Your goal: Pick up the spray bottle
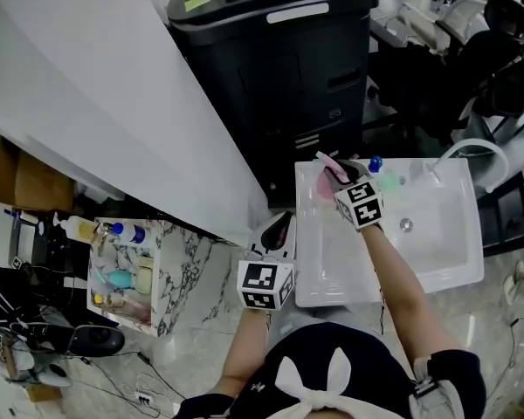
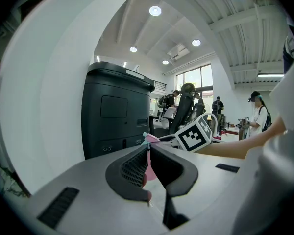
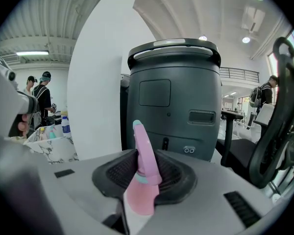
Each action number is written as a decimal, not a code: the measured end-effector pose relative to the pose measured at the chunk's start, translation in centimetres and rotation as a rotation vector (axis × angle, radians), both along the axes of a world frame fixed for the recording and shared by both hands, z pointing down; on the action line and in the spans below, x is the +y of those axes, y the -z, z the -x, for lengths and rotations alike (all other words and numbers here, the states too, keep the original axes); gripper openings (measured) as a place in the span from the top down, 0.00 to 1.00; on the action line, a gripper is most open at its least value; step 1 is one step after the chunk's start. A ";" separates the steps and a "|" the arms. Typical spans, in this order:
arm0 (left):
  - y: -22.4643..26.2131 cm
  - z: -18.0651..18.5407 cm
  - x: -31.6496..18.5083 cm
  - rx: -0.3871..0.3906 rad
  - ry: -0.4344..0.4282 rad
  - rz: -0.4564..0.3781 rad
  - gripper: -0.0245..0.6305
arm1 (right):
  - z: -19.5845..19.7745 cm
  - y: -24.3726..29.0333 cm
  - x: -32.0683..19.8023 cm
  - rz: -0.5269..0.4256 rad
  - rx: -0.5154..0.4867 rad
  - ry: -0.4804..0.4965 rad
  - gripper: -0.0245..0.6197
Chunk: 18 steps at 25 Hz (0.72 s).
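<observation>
A pink spray bottle [image 1: 325, 182] with a pale teal collar is at the sink's [image 1: 437, 260] back left corner. My right gripper [image 1: 336, 175] is shut on its neck. In the right gripper view the bottle [image 3: 142, 180] stands upright between the ribbed pads, its trigger head rising above the gripper [image 3: 144, 168]. My left gripper [image 1: 278, 230] sits by the sink's left rim, near its front corner, apart from the bottle. In the left gripper view its [image 2: 148, 153] jaws meet at the tips with nothing between them. The bottle [image 2: 151, 139] and the right gripper's marker cube [image 2: 193, 133] show beyond.
A tall black cabinet [image 1: 279, 68] stands right behind the sink. A faucet [image 1: 472, 151] arches over the back right, with a blue-capped bottle [image 1: 375, 164] on the back rim. A marble-patterned box [image 1: 127, 269] of bottles sits at left. A white curved wall [image 1: 87, 85] runs along the left.
</observation>
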<state>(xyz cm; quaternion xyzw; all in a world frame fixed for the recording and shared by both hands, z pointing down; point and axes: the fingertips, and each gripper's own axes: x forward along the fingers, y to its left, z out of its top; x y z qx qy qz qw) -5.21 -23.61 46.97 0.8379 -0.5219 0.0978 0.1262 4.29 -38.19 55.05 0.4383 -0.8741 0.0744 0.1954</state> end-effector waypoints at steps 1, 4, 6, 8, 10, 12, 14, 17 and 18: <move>0.0 -0.1 0.0 0.001 -0.001 -0.001 0.90 | 0.0 0.3 0.1 -0.005 -0.001 0.002 0.80; 0.1 -0.2 0.0 0.003 -0.005 -0.004 0.90 | -0.1 1.0 0.6 -0.019 -0.001 0.005 0.80; 0.1 -0.4 0.0 0.006 -0.007 -0.005 0.90 | -0.1 1.5 1.0 -0.028 -0.002 0.008 0.80; 0.1 -0.5 -0.1 0.008 -0.011 -0.008 0.90 | -0.1 1.9 1.4 -0.035 -0.009 0.010 0.80; 0.1 -0.6 -0.1 0.010 -0.014 -0.010 0.90 | -0.1 2.3 1.7 -0.041 -0.017 0.012 0.80; 0.1 -0.7 -0.2 0.010 -0.016 -0.010 0.90 | 0.0 2.8 2.0 -0.050 -0.025 0.016 0.80; 0.1 -0.7 -0.2 0.010 -0.017 -0.009 0.90 | 0.2 3.4 2.3 -0.061 -0.033 0.022 0.80; 0.0 -0.8 -0.3 0.010 -0.018 -0.007 0.90 | 0.3 4.3 2.8 -0.078 -0.041 0.028 0.80; 0.0 -0.8 -0.3 0.010 -0.018 -0.007 0.90 | 0.3 4.6 3.0 -0.082 -0.044 0.030 0.80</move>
